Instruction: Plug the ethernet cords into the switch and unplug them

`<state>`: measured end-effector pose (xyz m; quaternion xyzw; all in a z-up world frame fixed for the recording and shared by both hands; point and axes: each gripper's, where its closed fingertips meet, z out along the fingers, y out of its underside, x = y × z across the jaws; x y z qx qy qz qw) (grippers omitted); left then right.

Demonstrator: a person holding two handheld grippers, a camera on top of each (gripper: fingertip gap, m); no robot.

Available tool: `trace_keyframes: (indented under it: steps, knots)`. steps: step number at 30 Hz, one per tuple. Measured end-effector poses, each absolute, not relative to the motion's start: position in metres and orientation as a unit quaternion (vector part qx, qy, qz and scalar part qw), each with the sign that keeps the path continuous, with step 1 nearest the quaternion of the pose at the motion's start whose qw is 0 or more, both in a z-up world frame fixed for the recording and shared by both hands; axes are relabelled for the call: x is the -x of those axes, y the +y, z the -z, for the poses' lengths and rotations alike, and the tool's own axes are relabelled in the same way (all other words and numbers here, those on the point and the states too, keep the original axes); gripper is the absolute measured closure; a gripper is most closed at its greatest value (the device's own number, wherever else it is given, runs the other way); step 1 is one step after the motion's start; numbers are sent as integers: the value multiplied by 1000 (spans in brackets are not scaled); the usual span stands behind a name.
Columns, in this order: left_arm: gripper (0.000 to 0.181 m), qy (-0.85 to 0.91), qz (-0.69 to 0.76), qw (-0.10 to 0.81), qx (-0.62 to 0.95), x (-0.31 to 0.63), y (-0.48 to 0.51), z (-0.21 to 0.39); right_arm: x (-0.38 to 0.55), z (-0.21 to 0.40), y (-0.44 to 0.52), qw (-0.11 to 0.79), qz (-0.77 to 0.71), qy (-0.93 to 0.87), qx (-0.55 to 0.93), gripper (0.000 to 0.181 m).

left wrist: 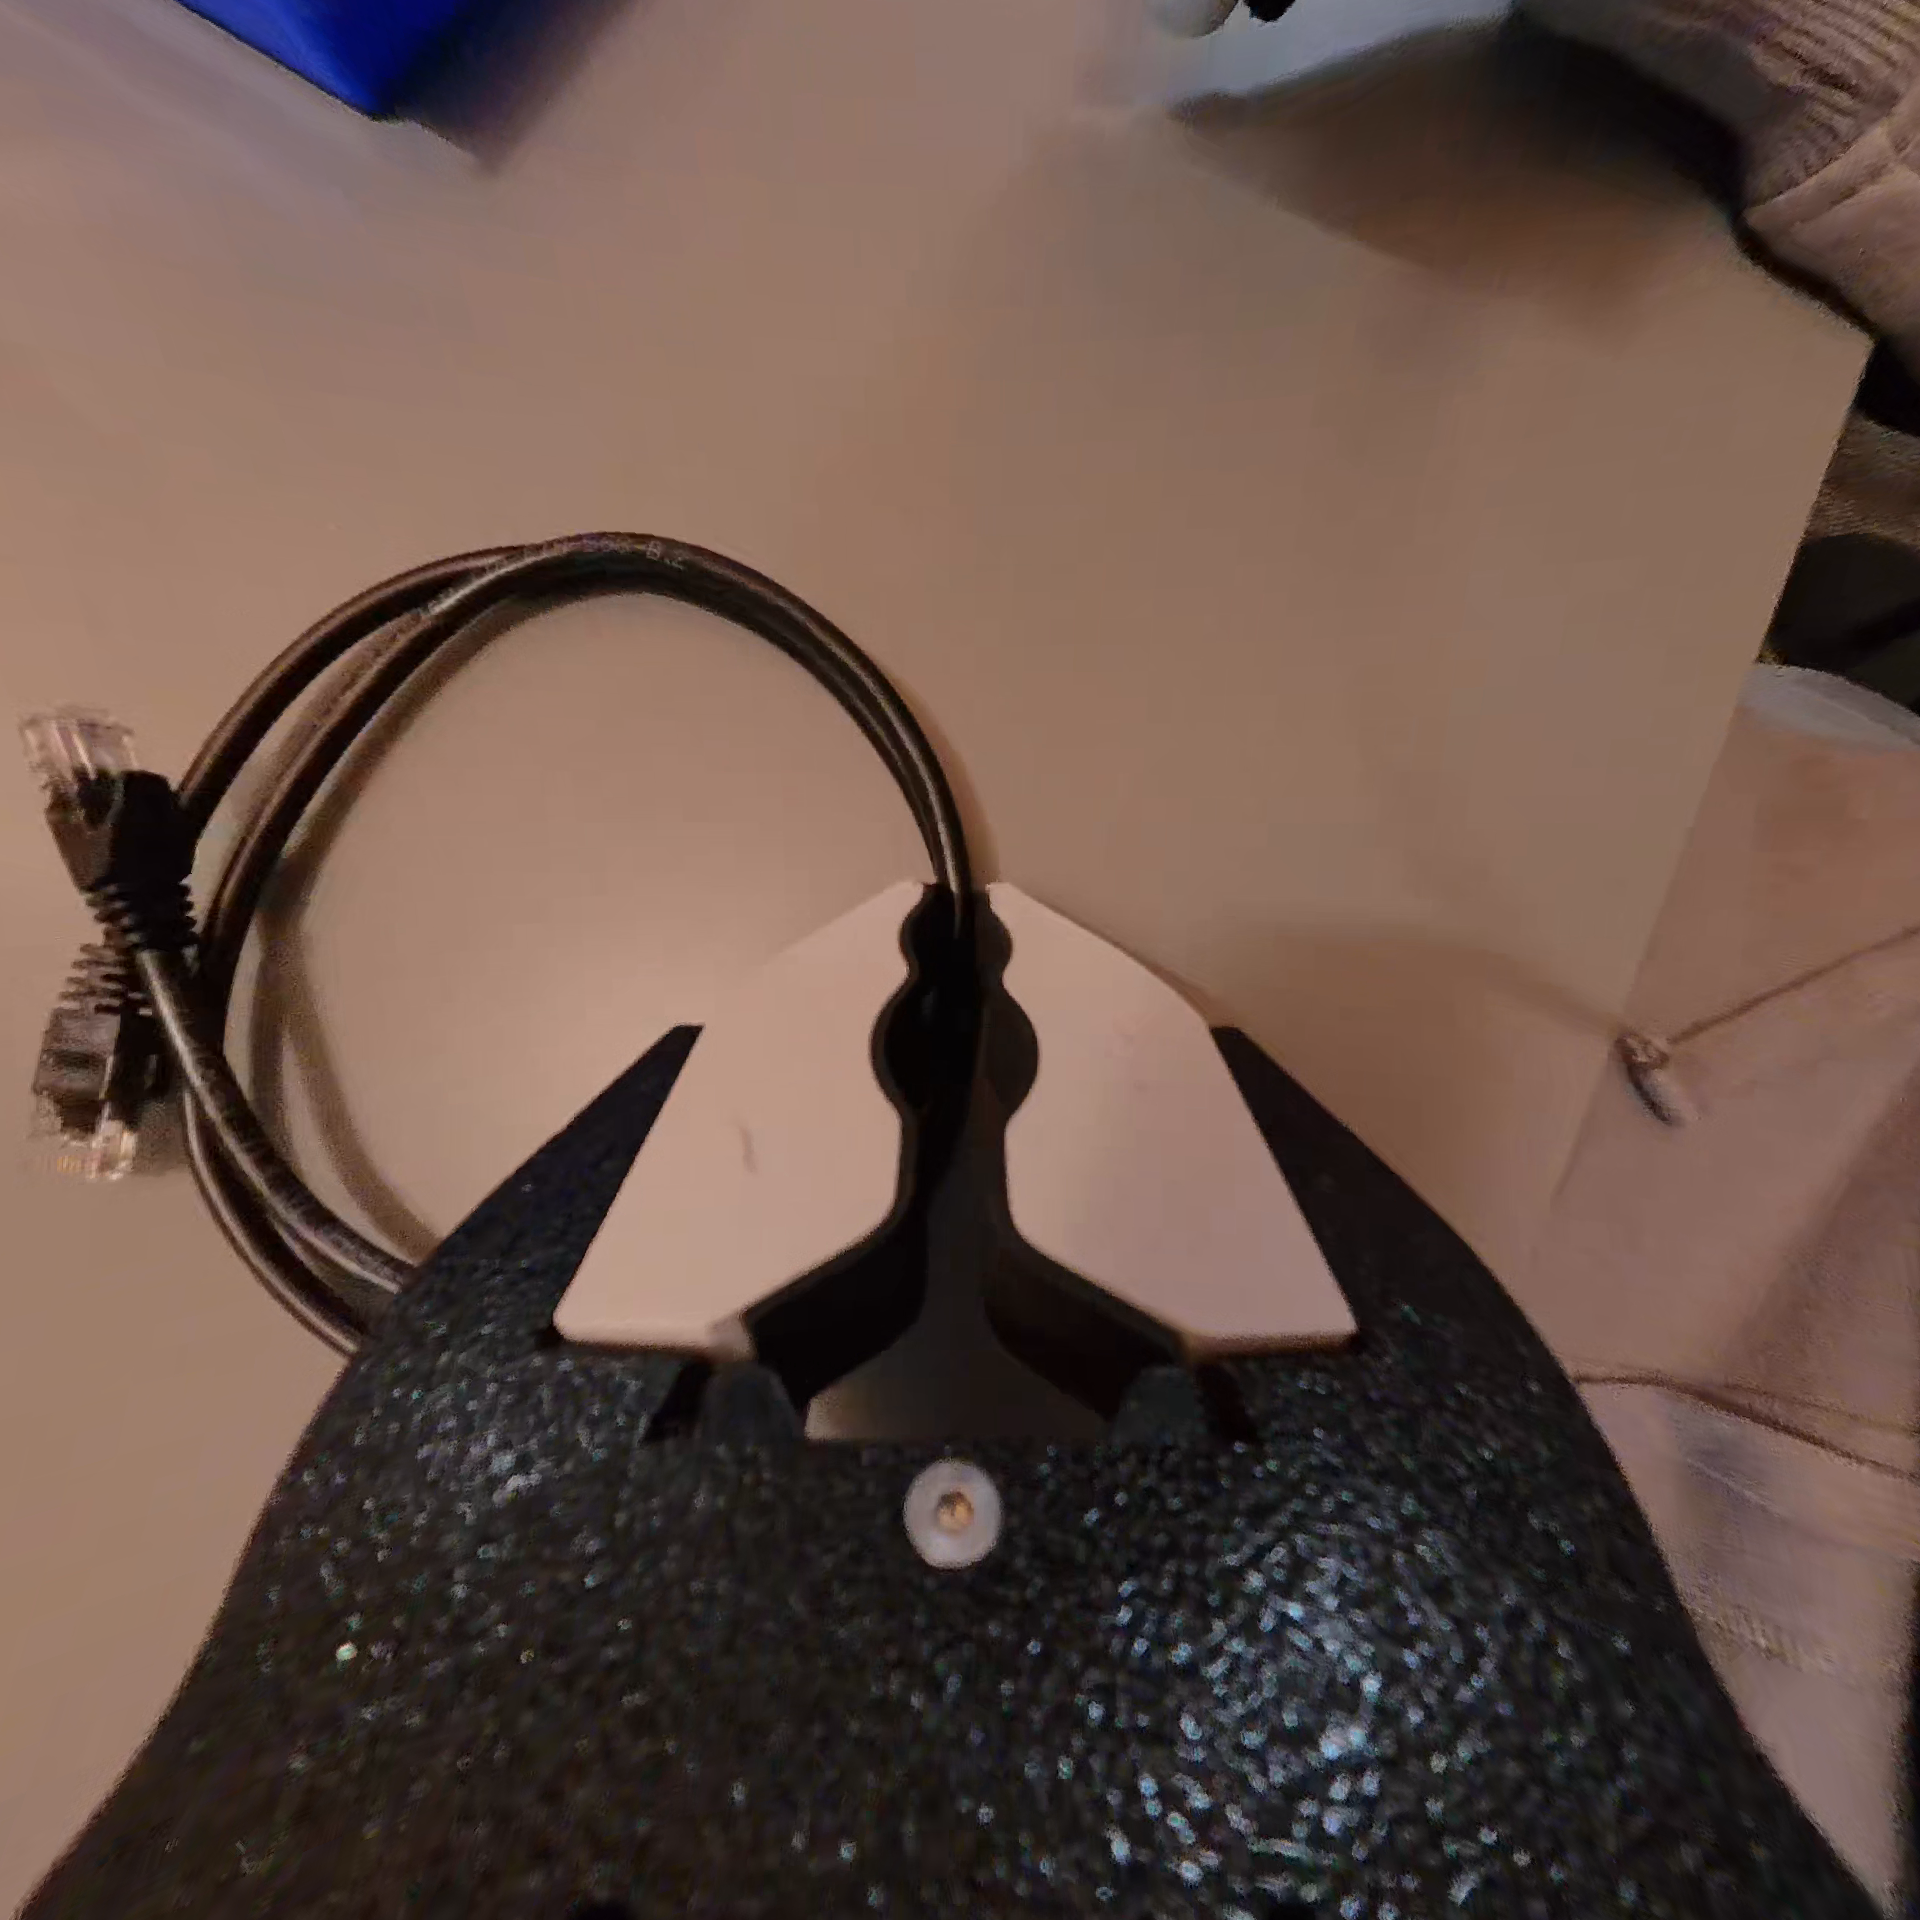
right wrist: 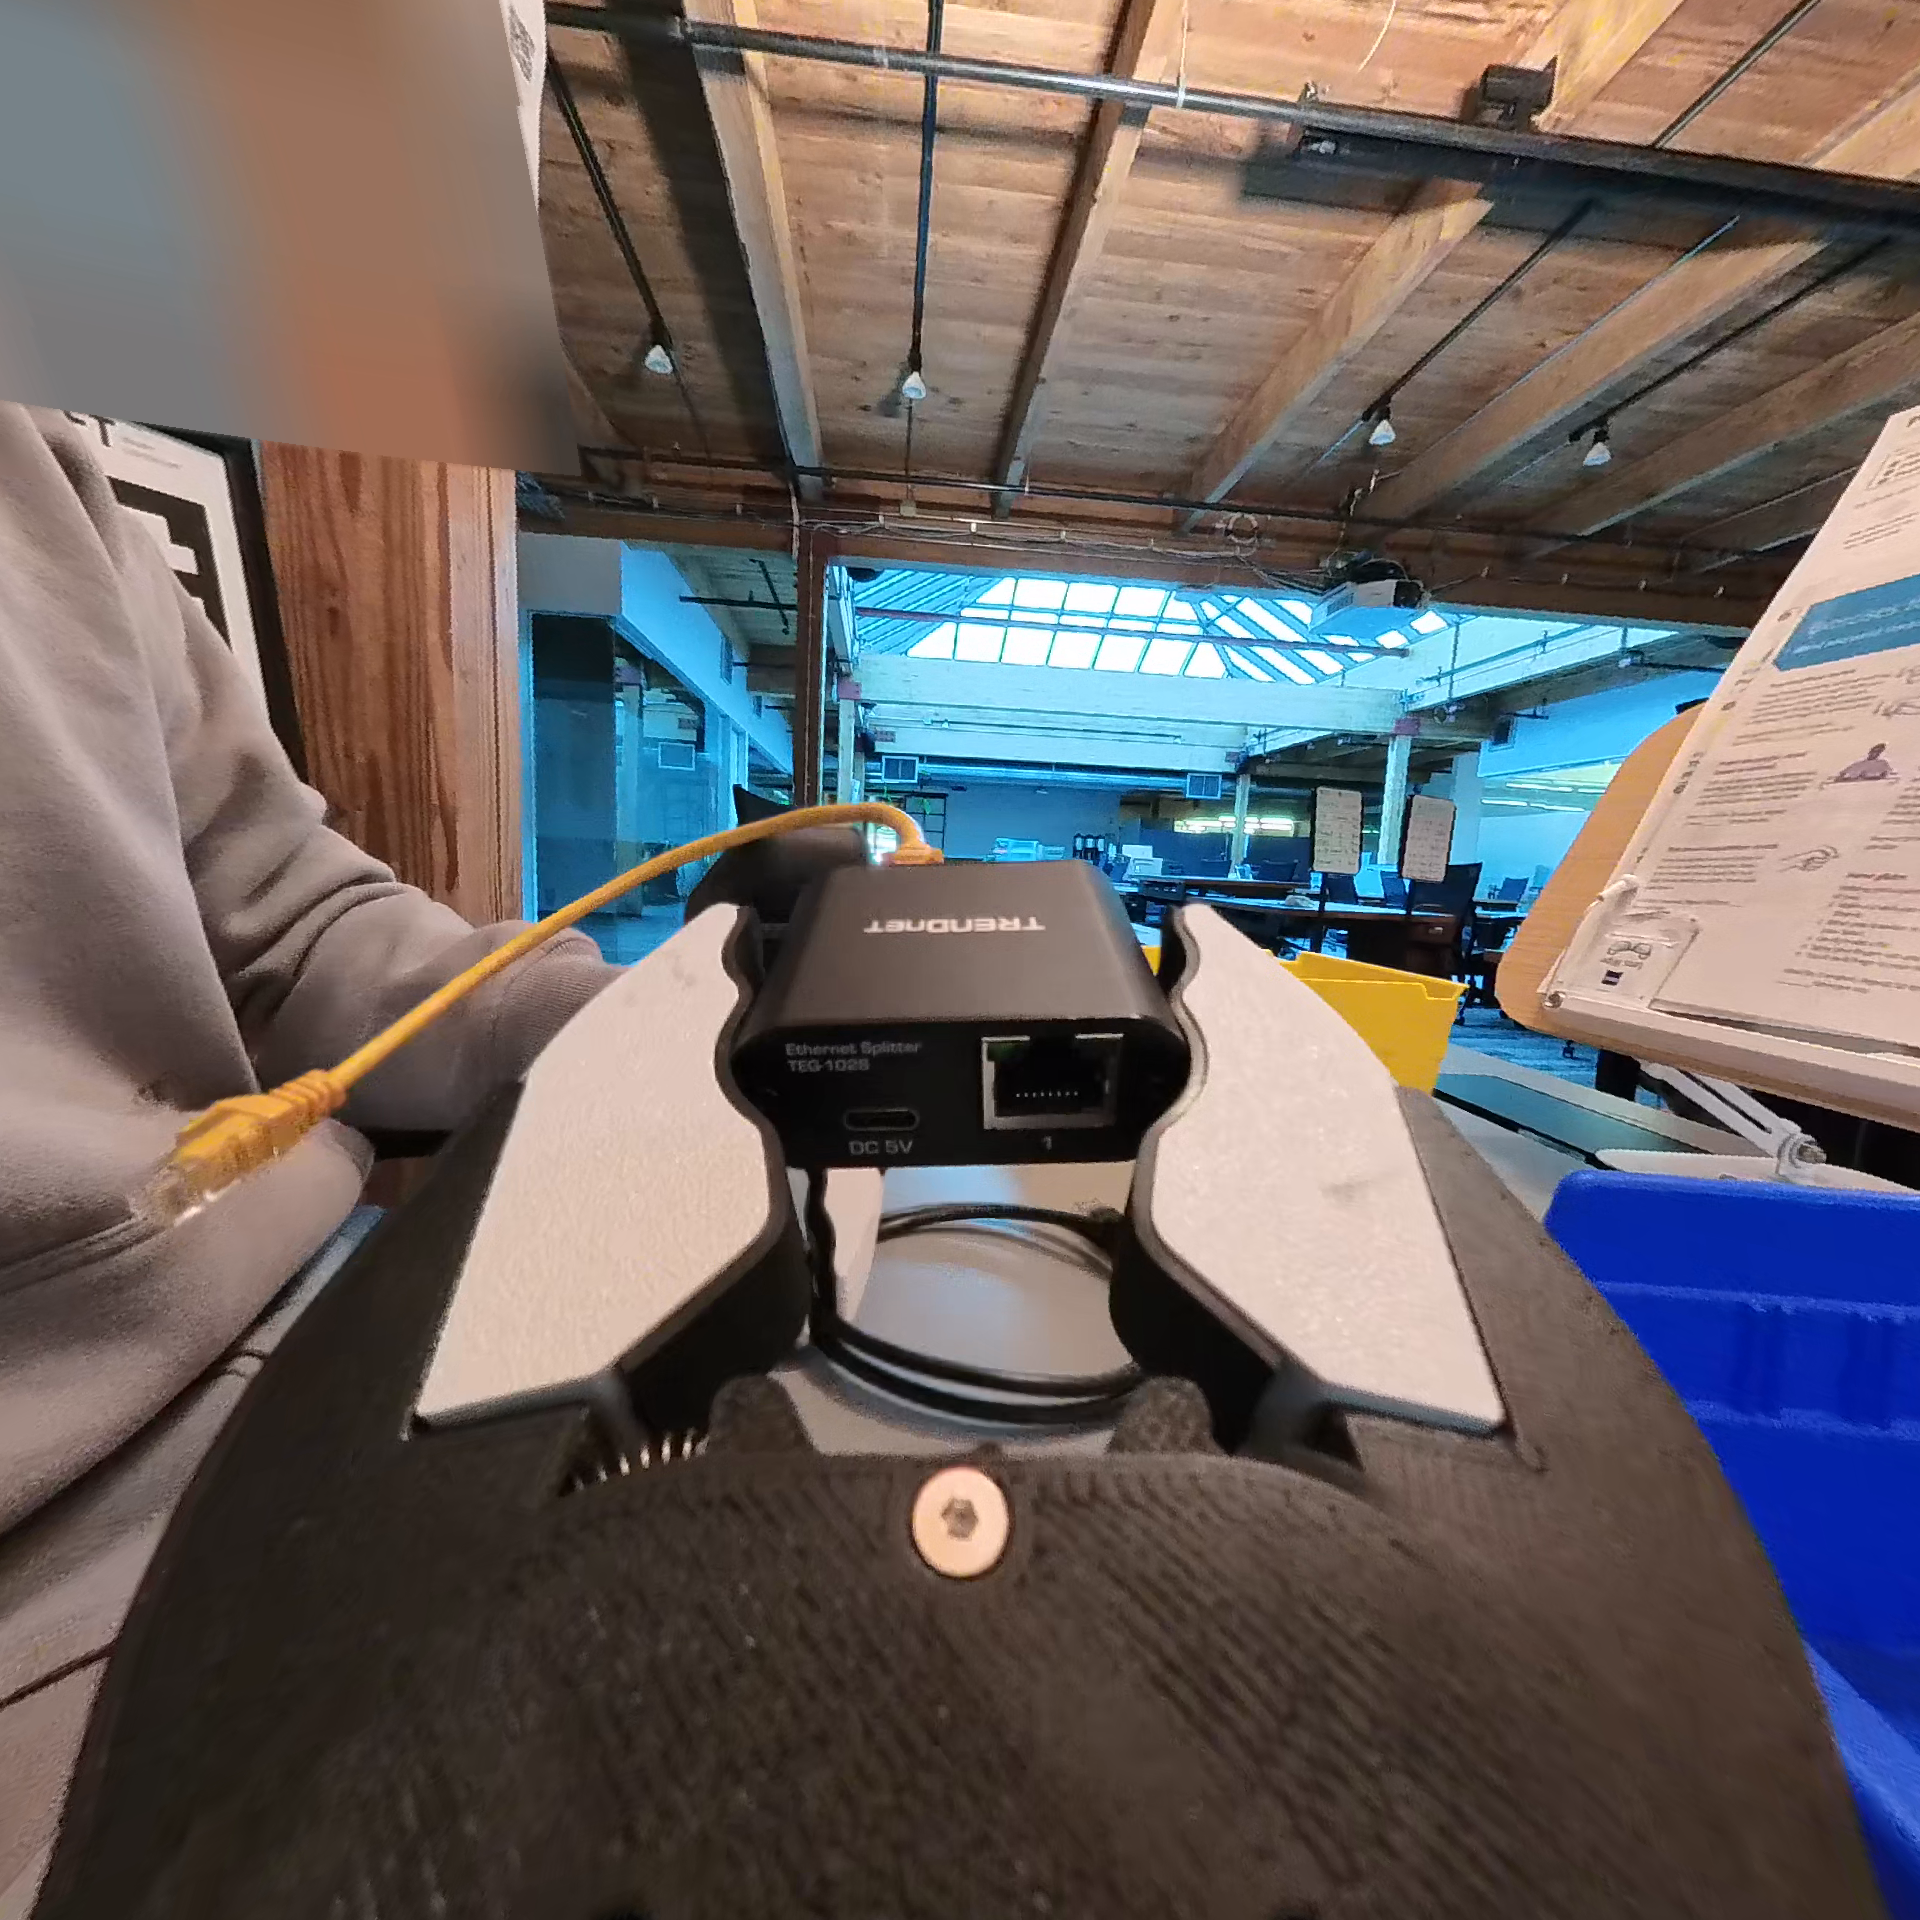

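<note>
In the left wrist view, my left gripper (left wrist: 956, 904) is shut on a black ethernet cord (left wrist: 727, 592), pinching its coiled loop at the fingertips just above the beige table (left wrist: 1195, 499). Both clear plugs of the cord (left wrist: 78, 748) (left wrist: 78, 1122) hang free at the far left. In the right wrist view, my right gripper (right wrist: 956, 935) is shut on a small black switch (right wrist: 935, 966), held up with an empty port (right wrist: 1049, 1081) facing the camera. A yellow ethernet cord (right wrist: 582, 914) is plugged into the switch's far side. Its free plug (right wrist: 223, 1148) lies against a grey sleeve. The black cord (right wrist: 987, 1377) shows below the switch.
A blue bin (right wrist: 1766, 1371) stands close on the right and shows at the top left of the left wrist view (left wrist: 312, 52). A yellow bin (right wrist: 1371, 1008) and a tilted board with papers (right wrist: 1756, 831) stand behind. A person's grey sleeve (right wrist: 156, 935) is at left. The table edge (left wrist: 1704, 831) runs down the right. My hands' fingertips stand some 20 centimetres from each other.
</note>
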<state>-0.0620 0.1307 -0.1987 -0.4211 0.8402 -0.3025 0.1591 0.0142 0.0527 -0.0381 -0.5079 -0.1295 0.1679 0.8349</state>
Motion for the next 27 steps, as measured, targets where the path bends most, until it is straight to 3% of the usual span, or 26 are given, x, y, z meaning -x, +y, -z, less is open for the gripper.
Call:
trace_keyframes:
  steps: [4, 9, 12, 18, 22, 27]
  knots:
    - [176, 779, 451, 108, 422, 61, 118, 142, -18, 30, 43, 850, -169, -125, 484, 108]
    - [176, 492, 753, 6, 437, 60, 155, 16, -20, 23, 34, 862, -182, -123, 458, 108]
    - [176, 311, 830, -57, 460, 65, 207, 13, -17, 28, 40, 852, -179, -128, 475, 108]
    - [176, 261, 727, -38, 634, 87, 259, 117, -13, 39, 52, 833, -175, -133, 508, 108]
    - [168, 414, 585, 51, 696, 117, 268, 156, -11, 42, 57, 827, -177, -133, 517, 108]
    - [143, 626, 437, 20, 646, 157, 237, 167, -9, 46, 62, 821, -177, -134, 526, 108]
